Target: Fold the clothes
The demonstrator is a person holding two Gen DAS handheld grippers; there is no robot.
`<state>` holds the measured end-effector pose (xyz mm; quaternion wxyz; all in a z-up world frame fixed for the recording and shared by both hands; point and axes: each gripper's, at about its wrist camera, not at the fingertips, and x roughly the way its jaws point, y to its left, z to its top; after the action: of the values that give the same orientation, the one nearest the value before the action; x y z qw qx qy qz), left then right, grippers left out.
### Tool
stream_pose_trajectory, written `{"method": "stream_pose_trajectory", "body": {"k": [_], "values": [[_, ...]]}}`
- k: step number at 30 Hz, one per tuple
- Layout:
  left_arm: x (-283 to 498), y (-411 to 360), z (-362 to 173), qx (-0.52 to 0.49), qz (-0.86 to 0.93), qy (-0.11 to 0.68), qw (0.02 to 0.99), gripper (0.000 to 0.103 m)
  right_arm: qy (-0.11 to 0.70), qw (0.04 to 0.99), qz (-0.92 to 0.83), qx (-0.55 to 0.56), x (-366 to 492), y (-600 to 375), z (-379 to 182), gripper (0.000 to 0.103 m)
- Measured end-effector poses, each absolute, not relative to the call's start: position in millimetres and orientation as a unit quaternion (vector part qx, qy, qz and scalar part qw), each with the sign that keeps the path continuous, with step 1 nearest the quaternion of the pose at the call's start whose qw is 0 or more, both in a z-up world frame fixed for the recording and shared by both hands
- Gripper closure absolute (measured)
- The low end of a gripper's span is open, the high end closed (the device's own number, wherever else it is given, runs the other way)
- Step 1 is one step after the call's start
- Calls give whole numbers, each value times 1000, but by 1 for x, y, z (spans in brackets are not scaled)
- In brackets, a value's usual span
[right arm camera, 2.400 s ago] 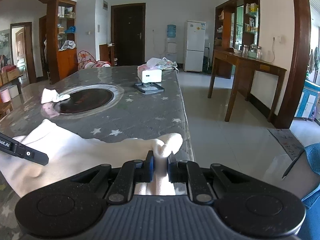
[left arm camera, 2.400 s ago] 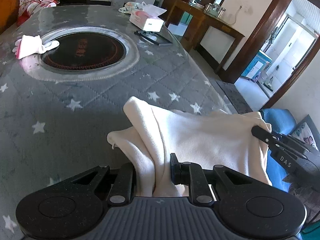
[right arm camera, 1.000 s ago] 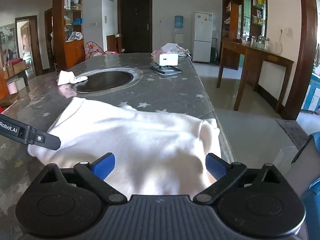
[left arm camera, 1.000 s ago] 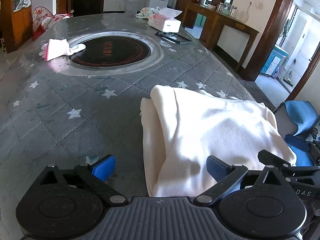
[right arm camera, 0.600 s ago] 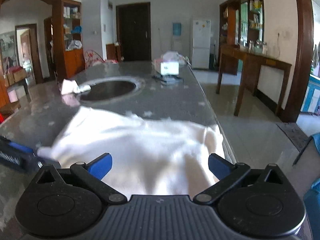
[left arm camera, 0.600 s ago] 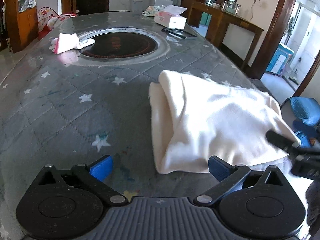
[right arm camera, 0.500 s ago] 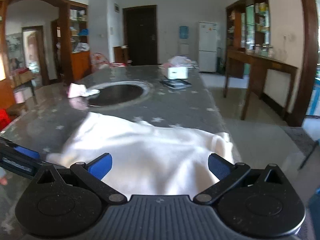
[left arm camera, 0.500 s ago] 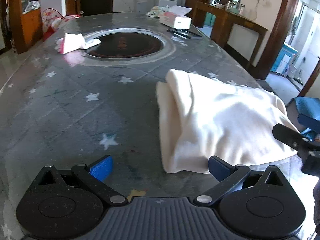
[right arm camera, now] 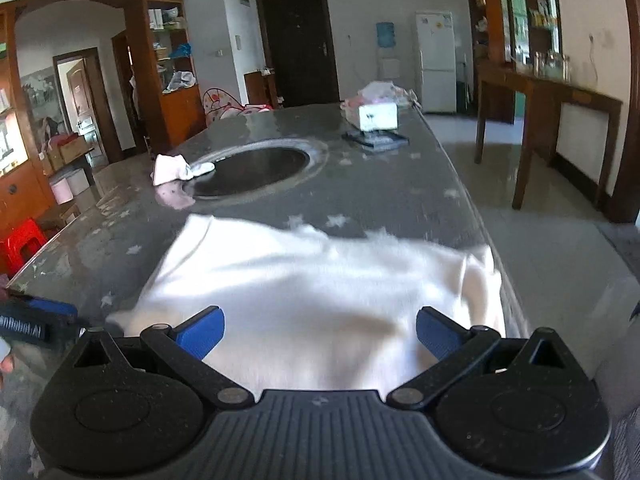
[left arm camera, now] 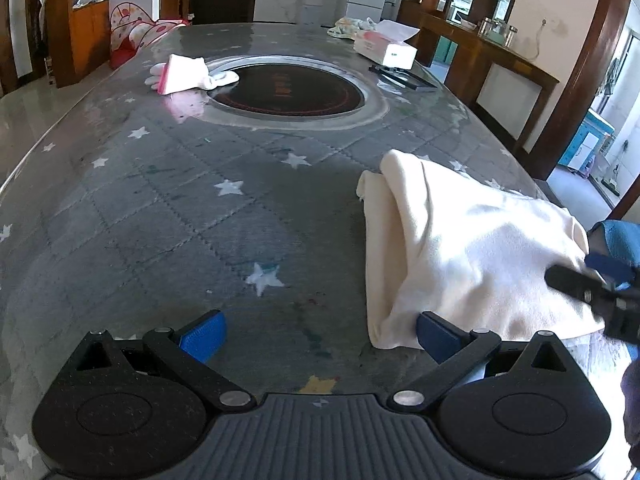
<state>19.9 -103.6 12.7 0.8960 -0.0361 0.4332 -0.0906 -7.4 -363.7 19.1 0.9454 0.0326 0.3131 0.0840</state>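
The cream cloth (left arm camera: 472,248) lay folded on the desk (left arm camera: 200,208), soft, light; best pinched at a layered edge. Both grippers (left arm camera: 320,332) (right arm camera: 320,330) were released, empty.

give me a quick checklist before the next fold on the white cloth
1. Left gripper jaws open and empty: ok.
2. Right gripper jaws open and empty: ok.
3. Cloth lying on the table, released: ok.
4. Cloth fully on the table: not ok, its right side sits at the table edge and seems to overhang a little.
5. Fold neat: cannot tell, the far corner is bunched, layers show along the left edge, and the right wrist view is blurred.
6. Space to fold toward the left: ok, the glove and tissue box lie far off.
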Motion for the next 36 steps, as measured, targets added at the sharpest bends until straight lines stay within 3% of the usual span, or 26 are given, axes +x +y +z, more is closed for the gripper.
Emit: {"method": "stream_pose_trajectory", "body": {"k": [16,36], "values": [[14,-100,14,-38,-99,438,893,0,359,931,63,-7,85,-323,-7,0],[-1,-121,13,3,-120,443,889,0,338,937,83,-37,58,-319,18,0]]}}
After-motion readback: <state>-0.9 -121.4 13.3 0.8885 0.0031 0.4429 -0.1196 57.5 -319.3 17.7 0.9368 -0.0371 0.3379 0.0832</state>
